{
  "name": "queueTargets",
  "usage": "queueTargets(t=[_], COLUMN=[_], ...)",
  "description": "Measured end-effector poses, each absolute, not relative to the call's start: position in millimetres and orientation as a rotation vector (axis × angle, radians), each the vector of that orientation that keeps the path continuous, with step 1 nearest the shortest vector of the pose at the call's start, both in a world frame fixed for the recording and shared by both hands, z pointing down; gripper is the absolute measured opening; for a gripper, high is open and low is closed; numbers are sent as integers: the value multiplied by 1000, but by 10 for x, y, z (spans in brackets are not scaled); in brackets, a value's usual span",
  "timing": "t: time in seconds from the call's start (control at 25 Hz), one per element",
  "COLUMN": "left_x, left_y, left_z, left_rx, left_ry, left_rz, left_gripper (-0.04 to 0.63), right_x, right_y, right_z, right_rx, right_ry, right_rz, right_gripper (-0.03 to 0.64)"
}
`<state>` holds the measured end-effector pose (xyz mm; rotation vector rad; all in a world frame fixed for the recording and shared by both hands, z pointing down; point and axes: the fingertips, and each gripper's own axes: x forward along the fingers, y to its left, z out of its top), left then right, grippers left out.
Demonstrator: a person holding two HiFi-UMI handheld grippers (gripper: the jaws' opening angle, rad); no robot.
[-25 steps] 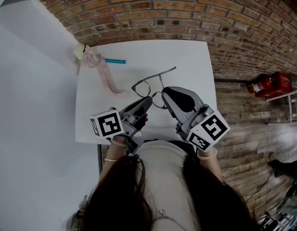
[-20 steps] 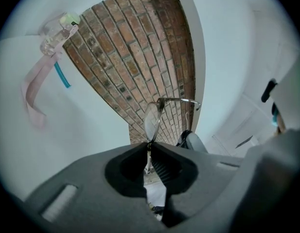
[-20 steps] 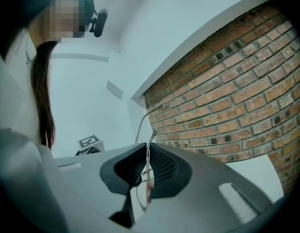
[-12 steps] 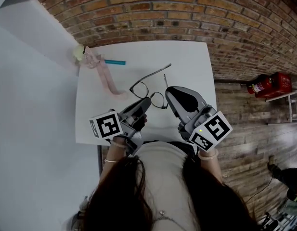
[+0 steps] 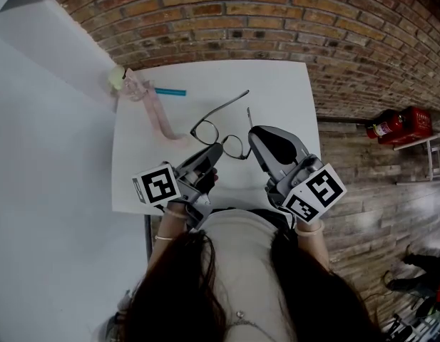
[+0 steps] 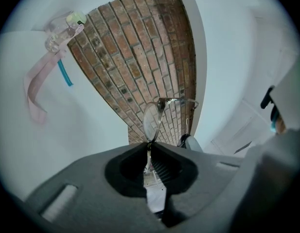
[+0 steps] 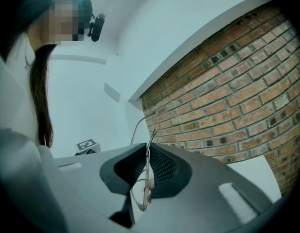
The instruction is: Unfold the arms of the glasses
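Thin dark-framed glasses point(image 5: 218, 130) hang above the white table point(image 5: 284, 84), held between both grippers. My left gripper point(image 5: 217, 149) is shut on the frame's near rim beside one lens; in the left gripper view its jaws point(image 6: 150, 146) pinch the rim below the lens point(image 6: 152, 120). My right gripper point(image 5: 252, 134) is shut on the right arm of the glasses point(image 7: 150, 144), which runs up between its jaws, with a lens low in the gap. The other arm point(image 5: 234, 102) sticks out toward the back right.
A pink strap with a clear, yellow-capped object point(image 5: 137, 87) and a teal stick point(image 5: 170, 91) lie at the table's back left. A brick wall point(image 5: 277, 20) runs behind the table. A red fire extinguisher point(image 5: 398, 123) lies on the wooden floor at the right.
The glasses have shifted slightly left and back. The right arm of the glasses has swung out from the lenses in my right gripper. The left gripper has barely moved.
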<state>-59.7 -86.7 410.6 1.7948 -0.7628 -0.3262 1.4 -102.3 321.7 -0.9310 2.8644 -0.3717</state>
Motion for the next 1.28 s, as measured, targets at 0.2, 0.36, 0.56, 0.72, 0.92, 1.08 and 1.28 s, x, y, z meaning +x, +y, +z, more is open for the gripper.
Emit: queueTargets(t=[0.2, 0.36, 0.56, 0.72, 0.92, 1.08, 1.28], left_x=[-618, -612, -574, -580, -601, -624, -595], left_y=[-886, -883, -867, -871, -888, -889, -886], left_z=[4083, 4077, 4033, 4018, 4011, 4031, 3981], left_rx=[1851, 1819, 1753, 1748, 1775, 1779, 1739], left_ry=[-763, -755, -722, -720, -729, -742, -714], left_rz=[-318, -347, -414, -428, -423, -412, -466], left_gripper=[23, 23, 23, 23, 23, 23, 23], right_x=[36, 47, 64, 84, 114, 142, 157], right_y=[-1020, -1023, -1021, -1020, -1027, -1032, -1039], right_z=[3210, 3199, 3187, 3172, 3157, 3149, 3154], right_rx=[-939, -943, -952, -957, -963, -966, -967], right_ry=[2857, 2853, 2846, 2837, 2825, 2813, 2805], right_rz=[-370, -365, -359, -358, -363, -371, -376], right_gripper=[26, 26, 26, 26, 26, 26, 26])
